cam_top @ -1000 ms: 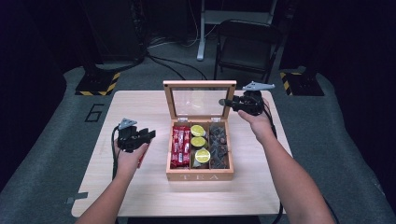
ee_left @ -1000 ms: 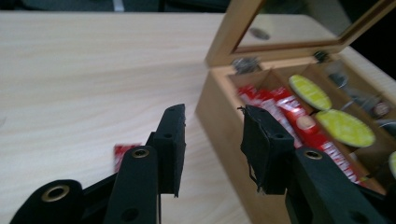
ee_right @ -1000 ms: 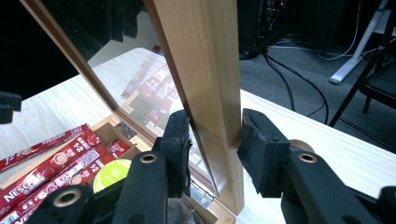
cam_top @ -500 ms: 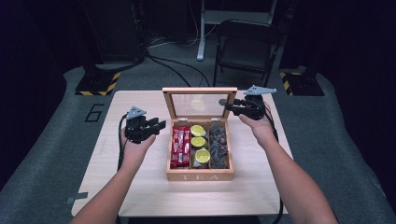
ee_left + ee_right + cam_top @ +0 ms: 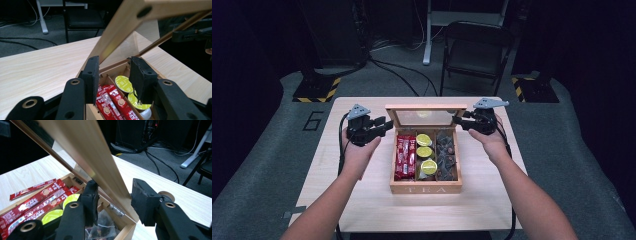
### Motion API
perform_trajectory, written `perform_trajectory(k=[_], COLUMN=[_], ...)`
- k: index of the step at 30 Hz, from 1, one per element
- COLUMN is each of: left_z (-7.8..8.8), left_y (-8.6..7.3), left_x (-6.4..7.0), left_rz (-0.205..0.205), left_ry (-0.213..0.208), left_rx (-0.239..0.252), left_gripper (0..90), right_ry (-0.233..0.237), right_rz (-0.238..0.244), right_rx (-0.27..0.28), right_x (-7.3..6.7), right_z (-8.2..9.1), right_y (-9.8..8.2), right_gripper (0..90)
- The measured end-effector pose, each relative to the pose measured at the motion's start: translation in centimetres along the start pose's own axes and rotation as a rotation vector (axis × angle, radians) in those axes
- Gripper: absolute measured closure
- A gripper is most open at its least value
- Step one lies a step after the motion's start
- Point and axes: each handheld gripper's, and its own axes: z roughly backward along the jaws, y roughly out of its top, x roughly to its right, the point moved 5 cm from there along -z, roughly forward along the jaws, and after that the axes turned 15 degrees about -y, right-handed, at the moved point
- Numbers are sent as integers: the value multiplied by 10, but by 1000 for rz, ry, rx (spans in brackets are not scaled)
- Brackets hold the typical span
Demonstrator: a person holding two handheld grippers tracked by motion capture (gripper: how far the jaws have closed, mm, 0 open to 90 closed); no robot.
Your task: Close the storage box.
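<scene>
— While the lid (image 5: 426,116) of the tea box (image 5: 426,189) stands propped up, where are the two grippers?
— One at each side of it. The right gripper (image 5: 460,120) is at the lid's right edge; in the right gripper view the wooden frame runs between its jaws, which have just been opening. One pad looks to be at the frame's edge, the other stands off it, so the grasp reads as released.
— And the left gripper (image 5: 387,125)?
— It hovers just beside the lid's left edge. In the left gripper view its jaws stand apart with nothing between the pads; the frame passes behind them.
— Where does the box sit?
— At the middle of the wooden table (image 5: 352,210), front toward the person, with three compartments: red packets (image 5: 405,156) on the left, round green-topped capsules (image 5: 425,152) in the middle, dark tea bags (image 5: 446,152) on the right.
— Anything loose on the table?
— One red packet (image 5: 32,189) lies on the tabletop beside the box, seen in the right gripper view.
</scene>
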Motion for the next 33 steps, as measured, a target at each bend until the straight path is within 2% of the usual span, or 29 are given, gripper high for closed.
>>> perform_trajectory(k=[9,15,19,22,26,30,31,33], left_z=[2,5,8,10,13,16,16,18], left_y=[-6,-17,-25,-33,-49,-66,-71,-79], left_x=[10,15,19,22,28,32,33,34], left_rz=[-16,-18,-36,-47,-86,-89,-86,-90], left_ry=[-26,-39,-51,-64,-73,-91,-95,-108], left_rx=[-11,-10,-20,-25,-45,-51,-40,-54], left_gripper=[600,595,585,569,554,554,555,554], right_ry=[5,28,48,66,82,84,84,86], right_rz=[61,24,12,9,19,48,56,62], right_rx=[3,14,15,17,8,-11,-18,-27], right_x=[-10,-12,-15,-16,-21,-25,-25,-25], right_z=[11,22,29,34,41,45,46,48], right_y=[-12,-21,-28,-34,-45,-58,-61,-67], right_gripper=[528,540,542,542,541,541,541,542])
